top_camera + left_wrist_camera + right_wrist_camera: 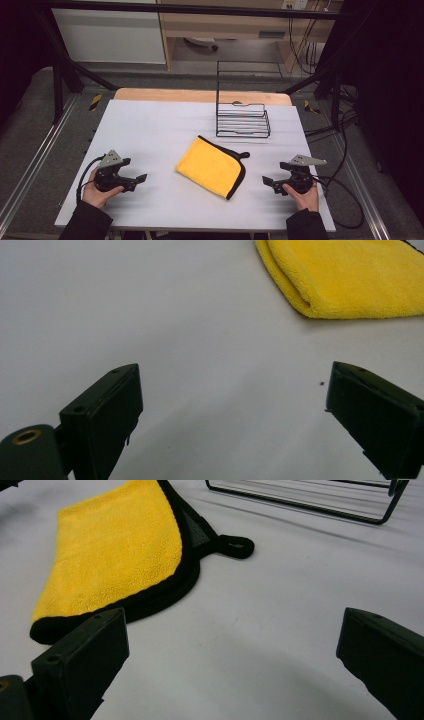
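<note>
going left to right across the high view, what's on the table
left gripper → folded yellow cloth → right gripper. The black wire rack stands farther back, its span overlapping the cloth's, so it takes no clear place in the order.

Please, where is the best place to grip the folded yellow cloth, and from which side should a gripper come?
Probably the black-trimmed corner by the hanging loop of the yellow cloth, reached by the open right gripper from the cloth's right. There the layered edges lie free and thin on the table, so a jaw could slide under. The side facing the open left gripper is a rounded fold, thicker and harder to pinch.
</note>
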### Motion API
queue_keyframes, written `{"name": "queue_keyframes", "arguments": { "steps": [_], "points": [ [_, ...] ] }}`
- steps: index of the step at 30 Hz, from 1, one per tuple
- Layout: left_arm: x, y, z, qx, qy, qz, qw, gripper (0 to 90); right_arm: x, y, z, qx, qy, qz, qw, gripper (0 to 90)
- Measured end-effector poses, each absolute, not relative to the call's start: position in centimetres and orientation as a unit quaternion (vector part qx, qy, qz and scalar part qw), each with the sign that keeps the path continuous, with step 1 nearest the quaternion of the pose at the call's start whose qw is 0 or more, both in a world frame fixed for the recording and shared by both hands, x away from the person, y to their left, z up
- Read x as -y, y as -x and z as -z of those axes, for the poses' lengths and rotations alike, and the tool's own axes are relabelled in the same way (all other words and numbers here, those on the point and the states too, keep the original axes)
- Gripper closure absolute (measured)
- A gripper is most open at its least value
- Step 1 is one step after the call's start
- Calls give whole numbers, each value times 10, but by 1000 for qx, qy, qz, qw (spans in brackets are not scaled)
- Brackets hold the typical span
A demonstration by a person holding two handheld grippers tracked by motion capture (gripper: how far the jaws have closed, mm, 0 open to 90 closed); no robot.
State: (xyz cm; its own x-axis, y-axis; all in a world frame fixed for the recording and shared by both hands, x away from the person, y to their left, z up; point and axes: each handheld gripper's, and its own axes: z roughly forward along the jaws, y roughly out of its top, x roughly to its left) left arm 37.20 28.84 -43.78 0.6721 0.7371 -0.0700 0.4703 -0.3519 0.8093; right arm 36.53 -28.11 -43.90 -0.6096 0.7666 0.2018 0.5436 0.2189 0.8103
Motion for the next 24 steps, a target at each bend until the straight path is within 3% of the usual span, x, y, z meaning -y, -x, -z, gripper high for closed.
{"name": "queue_keyframes", "arguments": {
  "steps": [24],
  "points": [
    [-289, -370, 437, -375, -806, -165, 427, 81, 255, -362, 431, -790, -406, -440, 131, 29]
  ]
}}
